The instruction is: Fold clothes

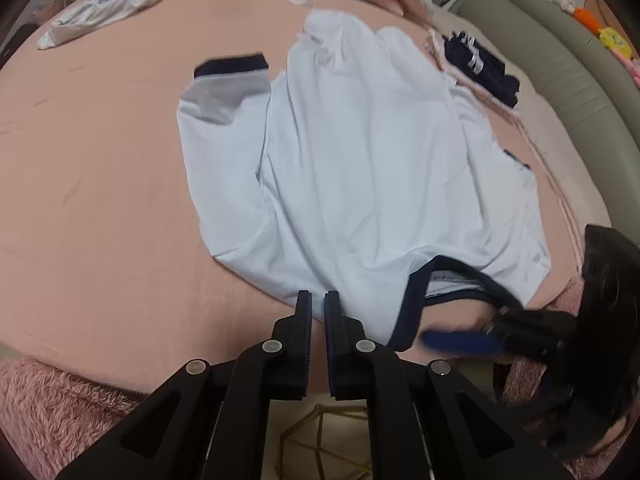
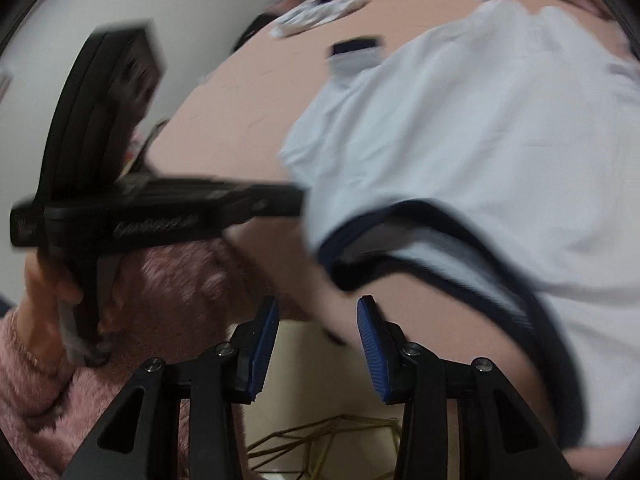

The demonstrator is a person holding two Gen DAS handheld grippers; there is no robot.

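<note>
A white T-shirt point(image 1: 360, 152) with navy collar point(image 1: 416, 280) and navy sleeve cuff point(image 1: 232, 66) lies spread on the pink bed point(image 1: 100, 200). My left gripper point(image 1: 318, 298) is shut on the shirt's near shoulder edge, left of the collar. In the right wrist view the same gripper point(image 2: 298, 198) reaches in from the left to the shirt point(image 2: 500, 140). My right gripper point(image 2: 318, 312) is open, its blue pads point(image 2: 370, 332) just short of the collar point(image 2: 360, 272), with nothing pressed between them. In the left wrist view it point(image 1: 472, 328) comes in blurred from the right.
A folded white garment point(image 1: 100, 12) lies at the bed's far left, a dark navy garment point(image 1: 480, 64) at the far right. A grey padded bed frame point(image 1: 560, 80) curves along the right. Fluffy pink sleeves point(image 2: 180, 280) and a gold wire object point(image 1: 312, 432) are below.
</note>
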